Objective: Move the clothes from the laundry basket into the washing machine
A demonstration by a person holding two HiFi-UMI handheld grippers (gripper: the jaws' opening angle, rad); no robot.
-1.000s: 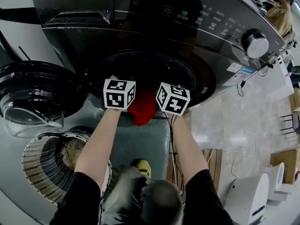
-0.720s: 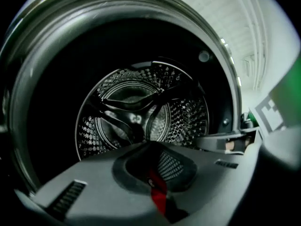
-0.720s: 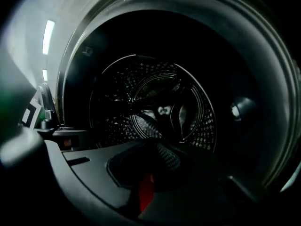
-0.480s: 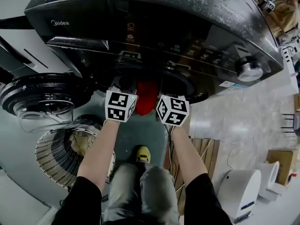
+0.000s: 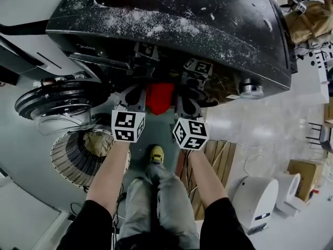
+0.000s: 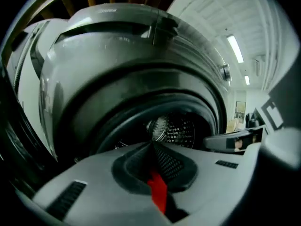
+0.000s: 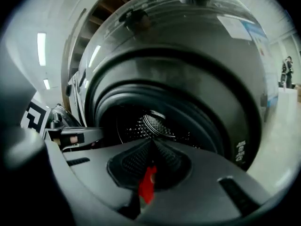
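A red garment (image 5: 159, 97) hangs between my two grippers in front of the dark washing machine (image 5: 208, 30), at its round opening. My left gripper (image 5: 136, 96) is shut on one edge of it, and a red strip (image 6: 158, 193) shows pinched between its jaws. My right gripper (image 5: 185, 101) is shut on the other edge, with red cloth (image 7: 147, 185) in its jaws. Both point into the perforated drum (image 6: 172, 128) (image 7: 150, 124). The slatted laundry basket (image 5: 68, 163) stands on the floor at lower left with a beige garment (image 5: 99, 142) in it.
The machine's glass door (image 5: 57, 100) hangs open at the left, above the basket. A white appliance (image 5: 257, 202) and a wooden pallet (image 5: 217, 152) with cables lie at the right. A person (image 5: 312, 20) stands far off at top right.
Both grippers have risen with the red garment and moved closer to the machine's opening. The head view has tipped, so the machine's top now fills the upper frame.
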